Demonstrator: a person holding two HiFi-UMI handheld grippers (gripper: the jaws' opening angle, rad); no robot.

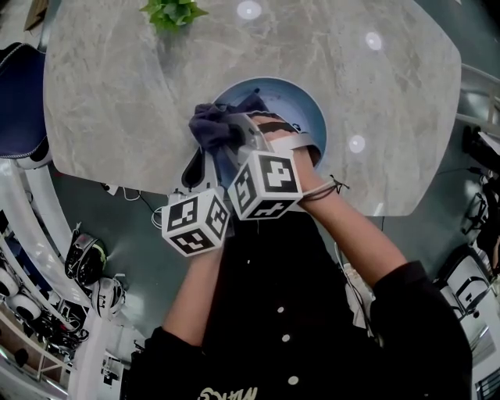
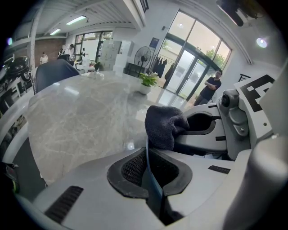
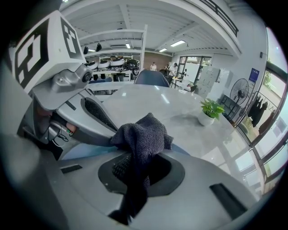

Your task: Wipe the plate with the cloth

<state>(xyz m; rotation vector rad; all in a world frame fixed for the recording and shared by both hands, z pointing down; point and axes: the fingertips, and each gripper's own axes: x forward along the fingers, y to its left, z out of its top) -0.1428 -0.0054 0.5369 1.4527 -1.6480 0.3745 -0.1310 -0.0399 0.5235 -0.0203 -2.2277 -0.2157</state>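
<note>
Right now the left tongs [image 2: 148, 168] are pinched nearly shut on the thin blue rim of the plate [image 1: 303, 100], gripping it at its near left edge. The plate sits on the marble table [image 1: 109, 94], close to the edge nearest the person. The right tongs [image 3: 140, 167] are clamped on the dark cloth [image 3: 143, 137], which runs down between the jaws and bunches out past their tips. That bunch lies over the plate's left part, just beyond the tips of the left tongs. Both tongs lie side by side, their marker cubes almost touching. A small potted plant [image 1: 173, 12] stands at the table's far edge.
</note>
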